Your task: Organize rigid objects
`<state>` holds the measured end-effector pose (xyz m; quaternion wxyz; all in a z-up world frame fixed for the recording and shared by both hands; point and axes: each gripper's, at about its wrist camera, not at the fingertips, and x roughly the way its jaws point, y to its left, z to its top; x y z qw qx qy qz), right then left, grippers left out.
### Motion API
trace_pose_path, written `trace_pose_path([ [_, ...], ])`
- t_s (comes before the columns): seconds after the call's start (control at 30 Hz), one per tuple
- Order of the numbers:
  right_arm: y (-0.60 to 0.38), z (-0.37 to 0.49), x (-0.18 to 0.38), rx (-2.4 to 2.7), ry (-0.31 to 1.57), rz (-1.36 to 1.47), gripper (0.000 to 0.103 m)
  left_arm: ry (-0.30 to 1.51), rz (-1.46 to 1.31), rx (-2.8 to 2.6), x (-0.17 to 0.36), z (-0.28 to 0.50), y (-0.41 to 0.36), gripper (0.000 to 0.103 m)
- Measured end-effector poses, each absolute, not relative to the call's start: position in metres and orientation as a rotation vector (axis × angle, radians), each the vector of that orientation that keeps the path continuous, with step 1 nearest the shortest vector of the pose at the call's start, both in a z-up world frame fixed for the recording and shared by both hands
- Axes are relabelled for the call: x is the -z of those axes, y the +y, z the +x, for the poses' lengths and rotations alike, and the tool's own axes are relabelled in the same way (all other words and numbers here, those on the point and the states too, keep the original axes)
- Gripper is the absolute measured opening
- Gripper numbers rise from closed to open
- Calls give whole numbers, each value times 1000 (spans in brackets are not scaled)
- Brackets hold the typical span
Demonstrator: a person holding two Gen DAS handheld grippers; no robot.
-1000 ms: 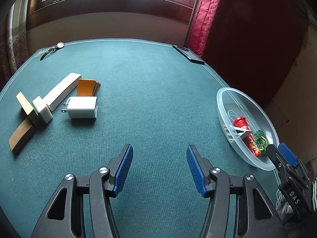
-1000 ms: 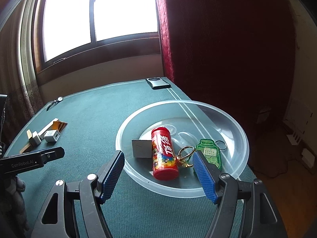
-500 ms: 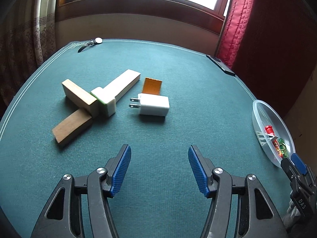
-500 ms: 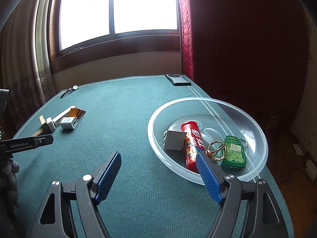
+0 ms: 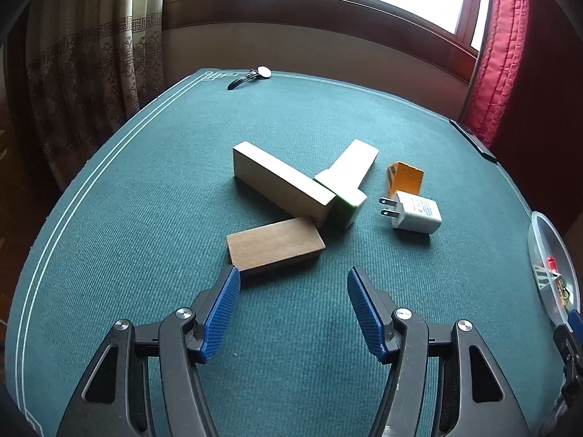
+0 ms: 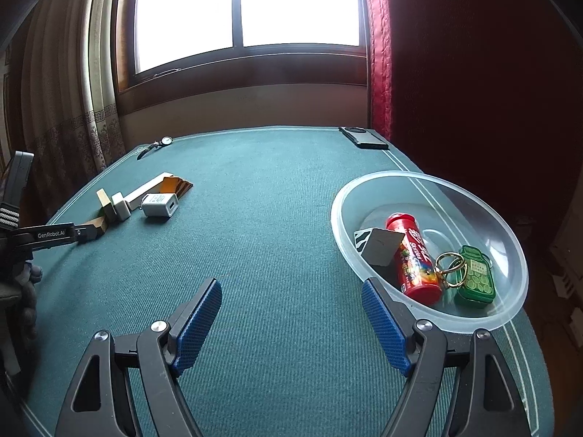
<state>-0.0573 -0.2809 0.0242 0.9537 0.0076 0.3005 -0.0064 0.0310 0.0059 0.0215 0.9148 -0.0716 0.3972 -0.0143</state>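
Right gripper (image 6: 291,313) hides bowl (image 6: 430,178) rim.

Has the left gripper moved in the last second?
Yes. The left gripper has swung left toward the brown block, away from the bowl.

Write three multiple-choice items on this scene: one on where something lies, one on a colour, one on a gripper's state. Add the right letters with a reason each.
1. Where does the red candy tube lie?
A. inside the clear bowl
B. beside the white charger
C. on the phone

2. What colour is the tablecloth?
A. red
B. dark green
C. white

3. How is the left gripper?
A. shut on the brown block
B. shut on nothing
C. open, holding nothing

Answers:
1 A: the tube rests on the bowl's floor next to a green keychain.
2 B: teal-green cloth covers the whole table.
3 C: its blue pads stand wide apart, just short of the brown block.
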Motion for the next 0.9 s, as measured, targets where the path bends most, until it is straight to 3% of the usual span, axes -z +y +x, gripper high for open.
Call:
trace_pose_path([
  [0.3, -274, -53, -21, -11, 634, 15, 82, 833, -145, -11, -14, 41, 25, 63],
  [0.43, -272, -53, -21, -16, 636, 16, 82, 831, -144, -10, -13, 42, 27, 70],
  [0.9, -273, -53, -21, -18, 641, 19, 82, 828, -163, 29, -17, 51, 6, 77],
])
